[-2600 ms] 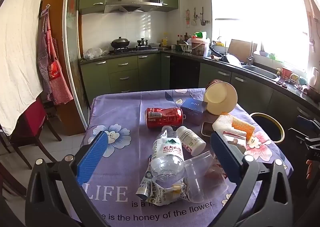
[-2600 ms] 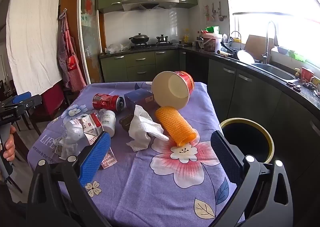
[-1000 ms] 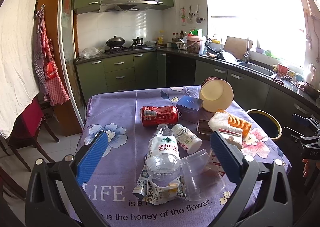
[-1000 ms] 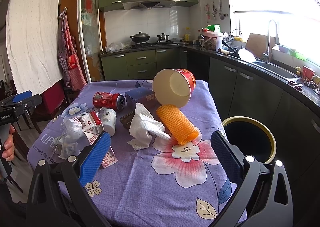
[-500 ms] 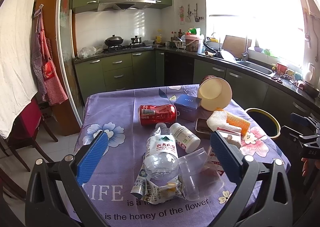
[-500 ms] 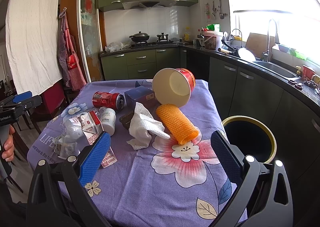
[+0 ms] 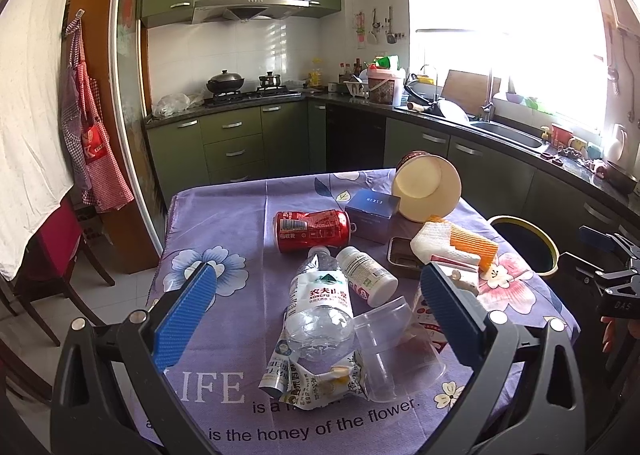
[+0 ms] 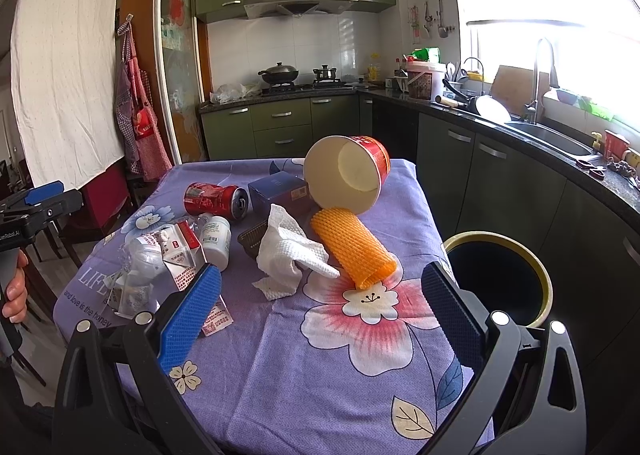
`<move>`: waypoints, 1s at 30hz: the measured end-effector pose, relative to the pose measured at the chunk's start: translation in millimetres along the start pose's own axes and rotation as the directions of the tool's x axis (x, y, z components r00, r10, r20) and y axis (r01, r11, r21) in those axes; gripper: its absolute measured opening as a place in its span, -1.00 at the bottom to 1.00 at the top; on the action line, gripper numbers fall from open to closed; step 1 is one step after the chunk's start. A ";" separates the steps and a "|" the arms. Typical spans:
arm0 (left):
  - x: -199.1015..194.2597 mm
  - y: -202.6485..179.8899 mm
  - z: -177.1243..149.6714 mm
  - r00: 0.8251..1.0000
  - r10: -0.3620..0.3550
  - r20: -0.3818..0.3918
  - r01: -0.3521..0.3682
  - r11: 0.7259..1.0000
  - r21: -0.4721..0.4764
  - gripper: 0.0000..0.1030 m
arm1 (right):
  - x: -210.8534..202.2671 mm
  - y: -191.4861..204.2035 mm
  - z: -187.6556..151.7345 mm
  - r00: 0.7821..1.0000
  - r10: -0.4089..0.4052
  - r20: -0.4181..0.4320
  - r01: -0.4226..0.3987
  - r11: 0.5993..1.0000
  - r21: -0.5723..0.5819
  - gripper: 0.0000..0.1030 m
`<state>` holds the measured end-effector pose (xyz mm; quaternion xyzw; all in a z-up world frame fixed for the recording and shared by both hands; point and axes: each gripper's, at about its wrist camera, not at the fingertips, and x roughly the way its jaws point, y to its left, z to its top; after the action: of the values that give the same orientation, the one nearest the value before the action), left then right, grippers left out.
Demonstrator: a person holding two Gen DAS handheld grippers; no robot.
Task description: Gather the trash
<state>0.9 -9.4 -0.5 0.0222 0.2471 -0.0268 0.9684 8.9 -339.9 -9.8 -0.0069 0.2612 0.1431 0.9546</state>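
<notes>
Trash lies scattered on a purple flowered tablecloth [image 7: 224, 223]. My left gripper [image 7: 316, 303] is open, hovering over a crushed water bottle [image 7: 320, 307], a clear plastic cup [image 7: 396, 347] and a crumpled wrapper [image 7: 308, 379]. Behind them lie a red can [image 7: 312, 230], a white pill bottle [image 7: 366, 275] and a blue box [image 7: 372, 209]. My right gripper [image 8: 320, 307] is open above the cloth, short of an orange foam sleeve [image 8: 352, 247], a white tissue [image 8: 288, 255] and a tipped paper bowl [image 8: 346, 173]. A black bin [image 8: 500, 279] with a yellow rim stands off the table's right edge.
A milk carton [image 8: 180, 251] leans by the bottle. A dark small tray [image 7: 404, 259] sits under the tissue. Green kitchen cabinets [image 7: 240, 143] and a sink counter [image 8: 552, 139] run behind and right. A red chair [image 7: 52, 251] stands left of the table. A person's hand [image 8: 16, 291] holds the other gripper.
The left gripper's view has shifted slightly to the right and back, so the table objects sit a little further left. The right gripper has barely moved. Both stay open.
</notes>
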 end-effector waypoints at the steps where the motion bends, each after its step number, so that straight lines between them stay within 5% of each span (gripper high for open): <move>1: 0.5 -0.5 0.1 1.000 0.000 0.000 0.000 1.000 0.002 0.89 | -0.3 -0.1 0.2 1.000 0.000 0.000 0.000 1.000 0.001 0.92; 24: 13.3 4.2 6.6 1.000 -0.011 -0.016 0.011 1.000 -0.007 0.89 | 14.6 -3.5 -3.9 1.000 -0.015 -0.010 0.015 1.000 -0.014 0.92; 30: 43.1 27.3 31.4 1.000 0.020 0.004 -0.020 0.999 -0.039 0.89 | 31.5 -14.9 23.4 0.989 -0.115 0.089 0.116 0.993 -0.012 0.92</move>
<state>55.4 14.3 7.2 0.0057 0.2450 -0.0125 0.9694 50.6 -343.6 -6.3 -0.0237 0.2168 0.0900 0.9718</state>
